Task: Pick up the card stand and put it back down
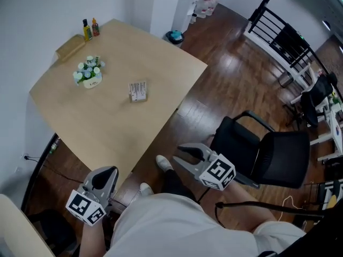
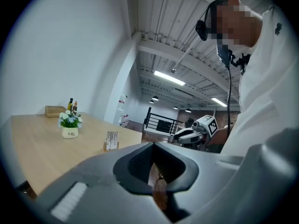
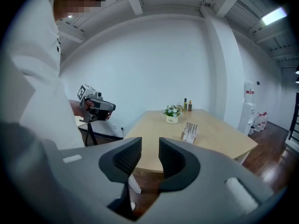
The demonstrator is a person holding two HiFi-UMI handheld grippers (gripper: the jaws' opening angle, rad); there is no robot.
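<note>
Card stand (image 1: 138, 91) sits upright near the middle of the table (image 1: 161, 63), at abt 4 o'clock from the flower pot (image 1: 89, 74); two bottles (image 1: 90, 29) stand at the pot's 12 o'clock & a wooden box (image 1: 70, 47) at its 11, none touching the stand. The left gripper (image 1: 103, 171) is by the table's near edge, abt 7 o'clock from the stand, jaws drawn together to a thin slit w/ nothing in them. The right gripper (image 1: 178, 155) is abt 5 o'clock from the stand, over the floor beside a black chair (image 1: 268, 149), jaws parted a moderate way & empty, well apart from the stand
</note>
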